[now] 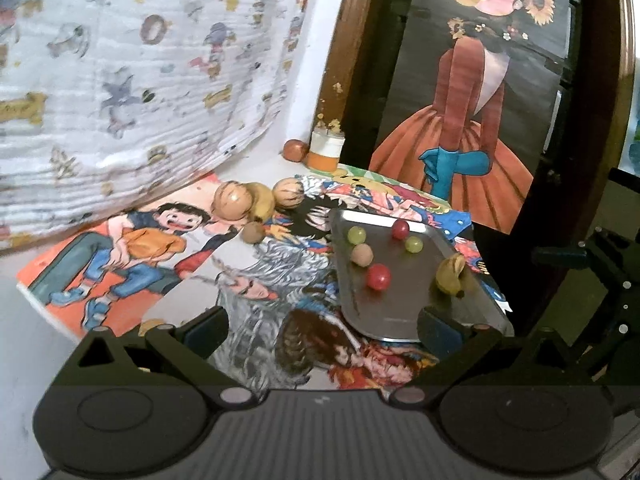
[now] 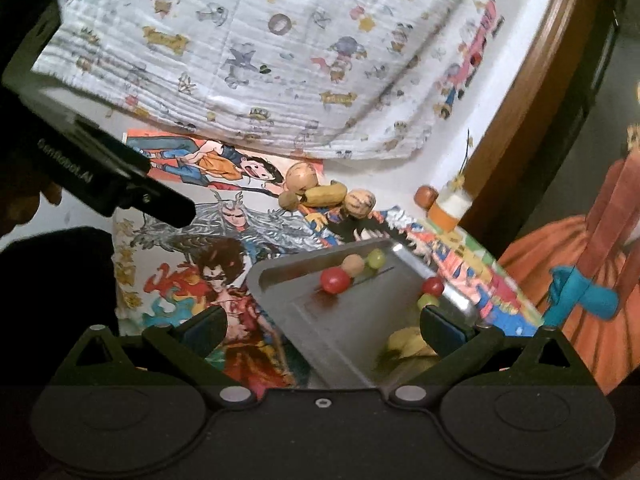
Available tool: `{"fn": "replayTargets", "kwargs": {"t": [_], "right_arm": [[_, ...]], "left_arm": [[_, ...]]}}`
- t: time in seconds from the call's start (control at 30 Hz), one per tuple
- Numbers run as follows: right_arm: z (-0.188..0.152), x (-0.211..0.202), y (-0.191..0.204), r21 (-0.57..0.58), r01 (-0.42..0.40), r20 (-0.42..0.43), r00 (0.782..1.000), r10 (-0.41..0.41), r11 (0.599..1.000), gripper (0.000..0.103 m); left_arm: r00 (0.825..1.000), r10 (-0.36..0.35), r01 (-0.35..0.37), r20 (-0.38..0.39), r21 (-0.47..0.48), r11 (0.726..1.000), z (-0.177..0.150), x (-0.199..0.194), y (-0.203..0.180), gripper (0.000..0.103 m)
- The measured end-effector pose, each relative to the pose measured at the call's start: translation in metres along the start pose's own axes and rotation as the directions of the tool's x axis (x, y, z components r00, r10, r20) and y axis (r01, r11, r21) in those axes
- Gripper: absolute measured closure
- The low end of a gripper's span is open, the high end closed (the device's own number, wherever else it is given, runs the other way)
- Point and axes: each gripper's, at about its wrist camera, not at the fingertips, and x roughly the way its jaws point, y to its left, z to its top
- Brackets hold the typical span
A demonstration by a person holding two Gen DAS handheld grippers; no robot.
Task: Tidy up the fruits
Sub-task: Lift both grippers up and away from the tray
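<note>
A steel tray [image 1: 384, 308] lies on a cartoon-print mat and holds two red balls [image 1: 378, 276], two green balls [image 1: 356, 235], a tan ball [image 1: 362, 255] and a yellow fruit [image 1: 450, 274]. The tray also shows in the right wrist view [image 2: 316, 320] with a red ball [image 2: 334, 280] and the yellow fruit [image 2: 406, 344]. Walnuts [image 1: 232, 200] and a small brown ball [image 1: 254, 233] lie on the mat beyond the tray. My left gripper [image 1: 320, 330] is open and empty, near the tray's front edge. My right gripper [image 2: 322, 330] is open and empty over the tray.
A patterned cloth [image 1: 120, 80] hangs at the back left. A small orange-and-white jar [image 1: 326, 150] and a reddish fruit [image 1: 296, 150] stand by the wall. A framed picture of a girl [image 1: 472, 120] leans at the right. The other gripper's body [image 2: 92, 160] is at the left.
</note>
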Motion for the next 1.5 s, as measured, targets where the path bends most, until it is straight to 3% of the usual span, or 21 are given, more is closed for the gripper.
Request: {"fn": "replayTargets", "kwargs": {"t": [0.3,0.6,0.87,1.13,1.5], "right_arm": [[0.002,0.004,0.0,0.2,-0.069,-0.137,0.986,0.098,0.977,0.001],[0.007,0.014,0.01,0.249,-0.137,-0.204,0.96,0.191,0.959,0.001],[0.011,0.034,0.002,0.319,-0.131,-0.241,0.947,0.214,0.939,0.001],[0.024,0.049,-0.011,0.306,-0.144,-0.23,0.948,0.22,0.941,0.001],[0.056,0.082,-0.057,0.295,-0.087,-0.158,0.978,0.139,0.952,0.001]], "left_arm": [[0.999,0.032,-0.032,-0.025,-0.019,0.999,-0.003,-0.008,0.02,0.0],[0.993,0.073,-0.075,-0.096,-0.019,0.997,-0.009,-0.005,0.033,0.0],[0.985,0.115,-0.121,-0.132,-0.043,0.992,-0.009,0.005,0.048,0.0],[0.981,0.135,-0.141,-0.141,-0.039,0.989,0.0,0.019,0.058,0.0],[0.983,0.131,-0.133,-0.132,-0.007,0.991,0.026,0.051,0.061,0.0]]}}
